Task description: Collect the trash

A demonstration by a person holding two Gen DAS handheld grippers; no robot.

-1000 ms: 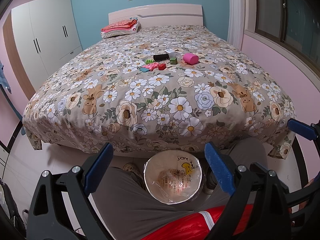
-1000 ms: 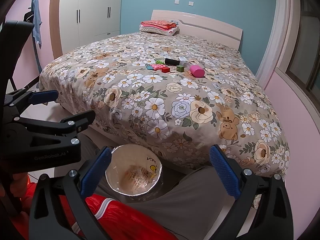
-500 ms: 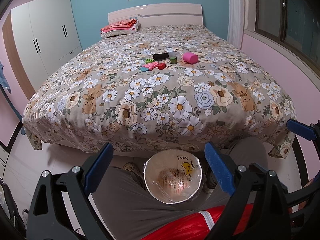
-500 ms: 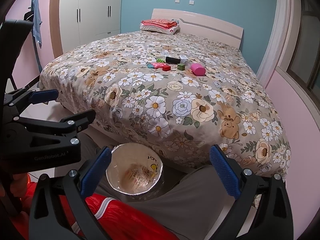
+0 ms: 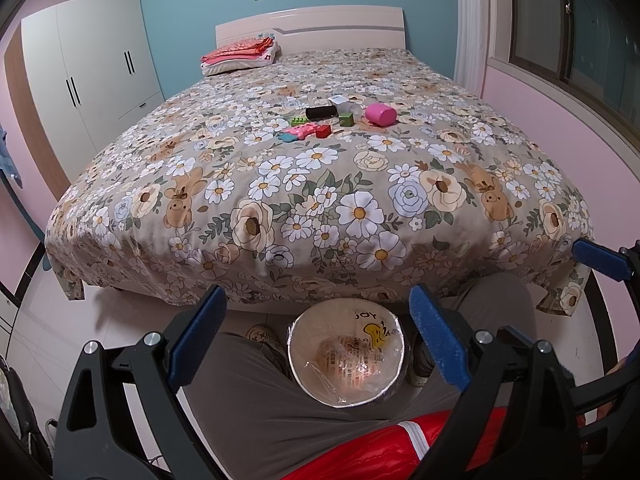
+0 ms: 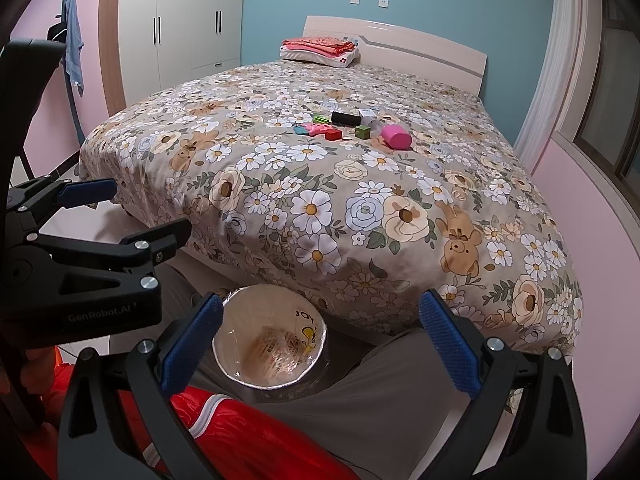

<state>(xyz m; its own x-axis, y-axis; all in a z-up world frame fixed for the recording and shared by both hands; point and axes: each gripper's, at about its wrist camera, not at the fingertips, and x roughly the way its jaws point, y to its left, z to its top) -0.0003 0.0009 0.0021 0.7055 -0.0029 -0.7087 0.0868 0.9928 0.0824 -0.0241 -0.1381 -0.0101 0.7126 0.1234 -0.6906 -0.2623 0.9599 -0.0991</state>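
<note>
**Trash waits mid-bed, bin sits between the knees**

Both tools are idle and empty. The left gripper has its blue pads spread wide at the bottom of the left view, and the right gripper is just as wide in its own view, with nothing between the fingers of either.

The bin stands low in the centre of the frame, between the person's grey trouser legs, lined with a clear bag and with some crinkled wrapper already at the bottom.

The pile lies well away, in the upper middle of the frame on the flowered bed: a pink cup on its side, a black roll, a green cube, a red block, a green brick, a pink and teal piece and a small white box behind them.

I'd judge all of it light and rigid, small plastic or card. The cup looks smooth and round, so it may roll on the soft quilt; pinching its rim or squeezing across the open end seems safest. The blocks offer flat sides for the pads. The roll should be taken across its middle. The quilt will give under pressure, so pressing down could sink things or snag cloth.
</note>
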